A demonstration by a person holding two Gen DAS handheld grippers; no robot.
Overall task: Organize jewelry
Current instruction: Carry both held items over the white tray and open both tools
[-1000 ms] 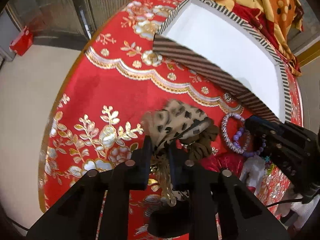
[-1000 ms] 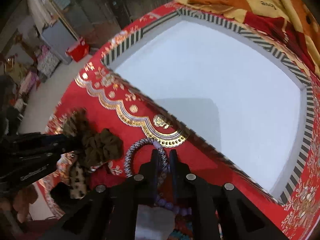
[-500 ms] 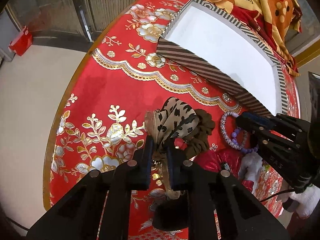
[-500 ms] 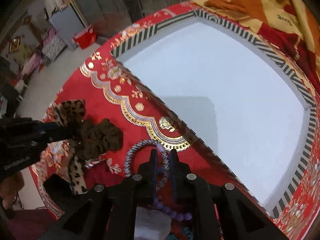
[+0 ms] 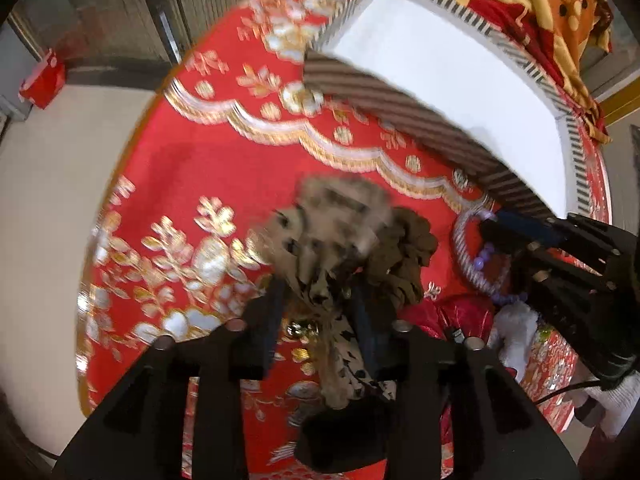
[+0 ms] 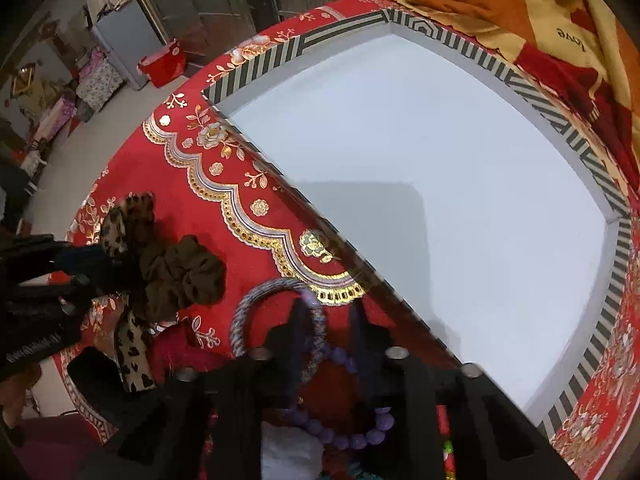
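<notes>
Where half a second ago your left hand-held gripper (image 5: 318, 300) pinched leopard scrunchie (image 5: 336, 216), jaws now opening, scrunchie loose between them on counter (image 5: 224, 168), beside brown scrunchie (image 5: 404, 252). Your right hand-held gripper (image 6: 326, 320): jaws nearly closed, as before, over woven bracelet (image 6: 256, 300) and purple bead bracelet (image 6: 340, 436); grip unclear. Right view alone shows striped tray (image 6: 592, 160) interior whole.

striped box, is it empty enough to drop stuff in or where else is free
The striped box shows only bare white floor. Free red cloth lies between its near wall and the brown scrunchie. It is crowded around the purple bead bracelet.
</notes>
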